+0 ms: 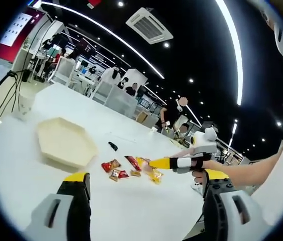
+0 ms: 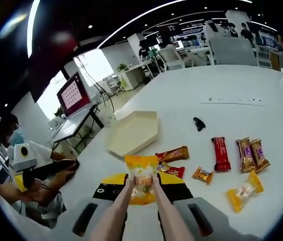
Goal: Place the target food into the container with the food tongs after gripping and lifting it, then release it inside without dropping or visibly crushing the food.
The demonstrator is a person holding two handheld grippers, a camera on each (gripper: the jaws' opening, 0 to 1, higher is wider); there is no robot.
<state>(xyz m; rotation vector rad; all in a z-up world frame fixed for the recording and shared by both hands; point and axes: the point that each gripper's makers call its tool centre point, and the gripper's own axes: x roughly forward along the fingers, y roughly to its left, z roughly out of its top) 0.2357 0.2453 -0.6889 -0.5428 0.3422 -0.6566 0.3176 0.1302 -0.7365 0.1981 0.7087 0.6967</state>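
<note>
Snack packet (image 2: 141, 183), the yellow-orange one, is what I've got right now: it sits pinched between the two pinkish tong arms (image 2: 166, 211) that run out from my right gripper (image 2: 141, 193), and it looks lifted off the white surface (image 2: 262, 85), though from this angle I can't swear it's fully clear. So the right fingers are squeezed in on the food tongs, and the tongs are closed on the packet. The wrapper doesn't look crumpled, so I'd say the grip is gentle enough.

My read is that the grip-and-lift is basically done and the carry is the step in hand. The cream hexagonal container (image 2: 134, 133) sits just beyond the packet, a bit to the left in the right gripper view, open side up. Next move calls for carrying the packet over the rim, getting it low inside, then easing the squeeze so it settles rather than falls.

Other wrapped snacks lie scattered on the surface: a red bar (image 2: 221, 153), an orange-brown bar (image 2: 172, 153), two brown-and-purple packets (image 2: 252, 154), a small orange candy (image 2: 202, 174), a yellow packet (image 2: 244, 191). A small black object (image 2: 198, 123) lies farther back.

My left gripper (image 1: 146, 201) hangs idle, fingers well apart, nothing between them. In its view I can see the right gripper (image 1: 189, 161) reaching over the snack pile (image 1: 131, 168), with the container (image 1: 63, 142) off to the left.
</note>
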